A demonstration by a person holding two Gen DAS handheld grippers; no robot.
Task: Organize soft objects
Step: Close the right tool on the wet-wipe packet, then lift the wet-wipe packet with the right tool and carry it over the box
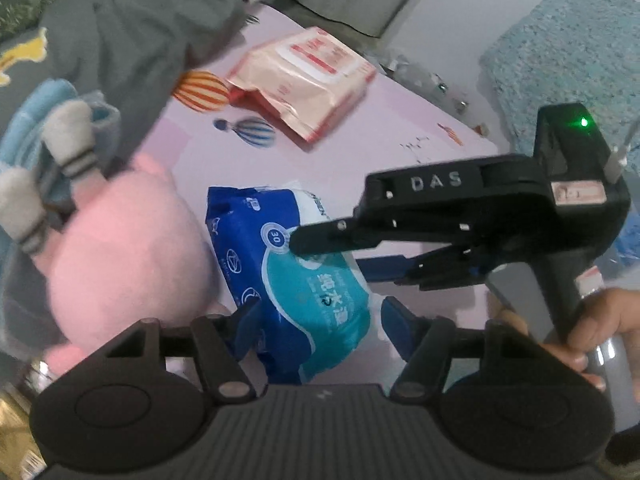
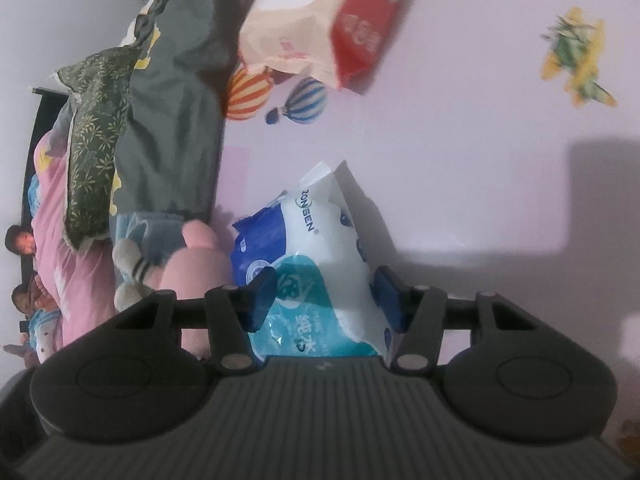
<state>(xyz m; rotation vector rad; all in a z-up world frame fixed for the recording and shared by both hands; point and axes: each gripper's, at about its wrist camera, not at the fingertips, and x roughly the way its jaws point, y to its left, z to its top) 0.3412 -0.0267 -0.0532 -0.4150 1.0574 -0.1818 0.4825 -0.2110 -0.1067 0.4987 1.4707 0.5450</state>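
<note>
Your right gripper (image 2: 322, 300) has its blue pads either side of the blue wet-wipe pack (image 2: 316, 264), and from its own view the pads look pressed against the sides, so I read it as clamped on the pack, which stands tilted between the jaws on the pink sheet (image 2: 460, 128); your left gripper (image 1: 320, 326) straddles the same pack's near end, but there's a visible gap on the right-hand pad, so call those jaws apart, not gripping yet. In the left view you can see the right tool's black finger lying across the pack's top face and your hand (image 1: 592, 336) on its handle. Working outward: the pink plush toy (image 1: 120, 248) sits just beside the pack, touching or nearly so, with grey-and-white stuffed feet (image 1: 68, 140) against the dark green duvet (image 1: 120, 32). Further back the red-and-cream wipe pack (image 1: 308, 76) lies loose on the sheet, well apart from the blue one. Progress, as I judge it: early days. Nothing looks gathered or stacked, one pack is only just being taken, and the second pack and the plush appear unsorted. Where they should end up, I can't tell from here
</note>
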